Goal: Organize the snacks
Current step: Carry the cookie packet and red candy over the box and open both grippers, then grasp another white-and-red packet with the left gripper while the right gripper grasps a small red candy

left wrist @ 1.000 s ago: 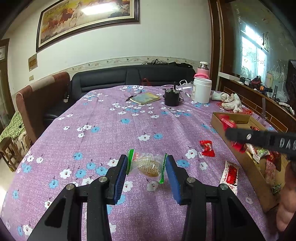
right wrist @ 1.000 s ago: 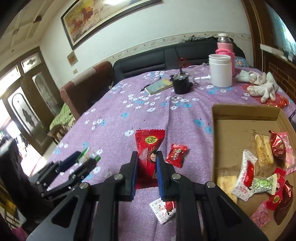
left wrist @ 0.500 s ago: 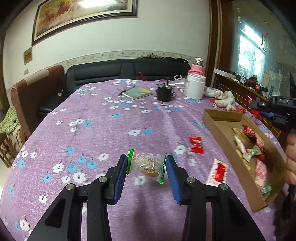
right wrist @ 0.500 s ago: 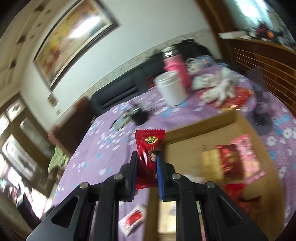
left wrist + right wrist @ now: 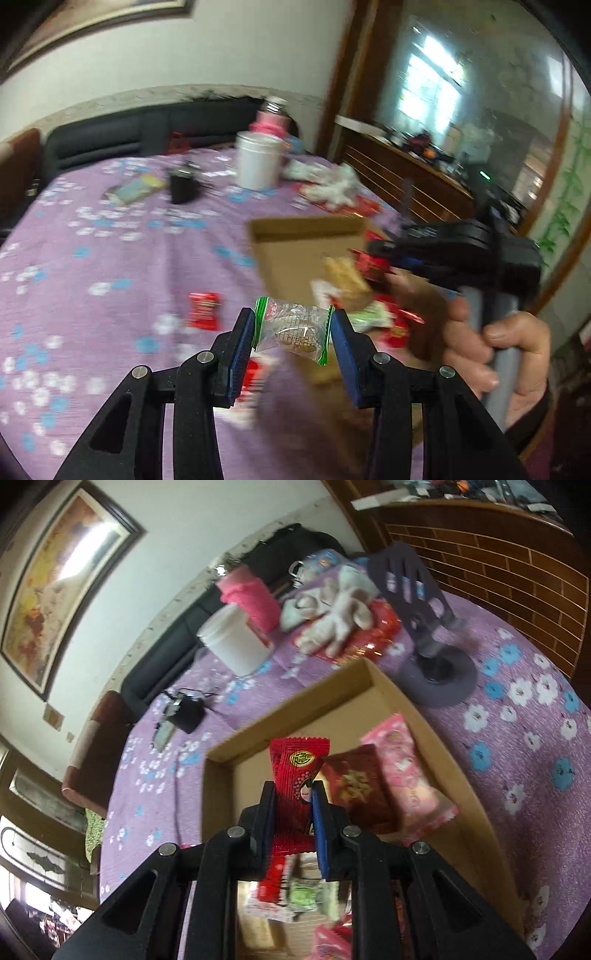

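Note:
My left gripper [image 5: 293, 332] is shut on a clear green-edged cookie packet [image 5: 291, 328] and holds it above the near edge of the cardboard box [image 5: 284, 254]. My right gripper [image 5: 293, 797] is shut on a red snack packet [image 5: 297, 771] with a cartoon face, held over the inside of the cardboard box [image 5: 221, 749]. The right gripper also shows in the left wrist view [image 5: 384, 258], over the box. The box holds several snacks, among them a dark red packet [image 5: 354, 790] and a pink packet [image 5: 410, 775].
A small red candy [image 5: 203, 310] and another red-white packet [image 5: 255, 373] lie on the purple flowered tablecloth [image 5: 110, 266] left of the box. Behind the box stand a white jar [image 5: 232, 642], pink bottle [image 5: 251, 598], white gloves [image 5: 336, 613], a black cup [image 5: 183, 186] and a phone stand [image 5: 432, 642].
Both grippers swung right toward the box. The right gripper carried the red packet further over the box interior; the left brought the cookie packet to the box's near edge.

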Action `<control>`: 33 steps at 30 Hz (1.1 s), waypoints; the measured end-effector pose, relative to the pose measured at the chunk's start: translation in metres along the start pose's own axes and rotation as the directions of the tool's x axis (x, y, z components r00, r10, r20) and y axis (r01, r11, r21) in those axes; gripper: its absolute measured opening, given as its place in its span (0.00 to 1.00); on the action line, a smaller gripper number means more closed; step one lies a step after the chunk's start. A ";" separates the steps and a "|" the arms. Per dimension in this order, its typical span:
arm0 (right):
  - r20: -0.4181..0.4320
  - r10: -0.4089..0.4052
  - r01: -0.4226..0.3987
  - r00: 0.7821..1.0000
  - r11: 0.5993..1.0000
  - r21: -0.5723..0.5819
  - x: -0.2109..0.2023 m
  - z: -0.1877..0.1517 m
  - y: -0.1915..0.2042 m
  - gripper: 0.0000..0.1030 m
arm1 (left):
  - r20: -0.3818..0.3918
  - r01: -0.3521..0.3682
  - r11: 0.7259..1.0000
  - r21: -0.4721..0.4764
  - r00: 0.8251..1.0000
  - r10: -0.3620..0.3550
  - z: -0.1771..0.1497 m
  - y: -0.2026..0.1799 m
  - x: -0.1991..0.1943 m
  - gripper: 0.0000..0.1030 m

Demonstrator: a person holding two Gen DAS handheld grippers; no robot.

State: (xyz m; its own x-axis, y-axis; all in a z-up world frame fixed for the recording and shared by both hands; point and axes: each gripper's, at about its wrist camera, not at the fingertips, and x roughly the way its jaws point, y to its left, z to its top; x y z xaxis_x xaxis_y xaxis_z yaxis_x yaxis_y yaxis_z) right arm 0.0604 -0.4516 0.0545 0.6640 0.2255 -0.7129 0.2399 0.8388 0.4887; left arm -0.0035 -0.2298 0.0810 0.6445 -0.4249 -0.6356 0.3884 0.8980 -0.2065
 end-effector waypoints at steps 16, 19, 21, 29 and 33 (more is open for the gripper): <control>-0.042 -0.095 0.096 0.995 0.995 0.019 0.006 0.004 -0.018 0.19 | -0.116 0.077 0.994 0.072 0.991 -0.069 -0.011 -0.050 0.049 0.43; -0.028 -0.100 0.100 0.995 0.995 0.011 0.002 0.004 -0.015 0.20 | -0.113 0.084 0.994 0.073 0.991 -0.075 -0.011 -0.050 0.049 0.43; -0.015 -0.095 0.096 0.995 0.995 0.009 0.000 0.004 -0.014 0.23 | -0.115 0.084 0.994 0.073 0.991 -0.075 -0.010 -0.049 0.048 0.43; 0.052 -0.034 0.034 0.998 0.999 -0.002 -0.014 0.006 -0.007 0.25 | -0.070 0.090 0.993 0.077 0.994 -0.085 -0.006 -0.029 0.014 0.47; 0.056 -0.015 0.016 0.998 1.000 -0.013 -0.016 0.005 -0.002 0.25 | -0.080 0.033 0.996 0.081 0.996 -0.026 -0.007 0.008 -0.001 0.49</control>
State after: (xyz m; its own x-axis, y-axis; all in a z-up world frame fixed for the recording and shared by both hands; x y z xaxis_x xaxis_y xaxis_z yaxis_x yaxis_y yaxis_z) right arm 0.0529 -0.4595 0.0674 0.6992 0.1846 -0.6906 0.2407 0.8488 0.4707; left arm -0.0056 -0.2214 0.0744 0.5792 -0.4376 -0.6878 0.4614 0.8715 -0.1660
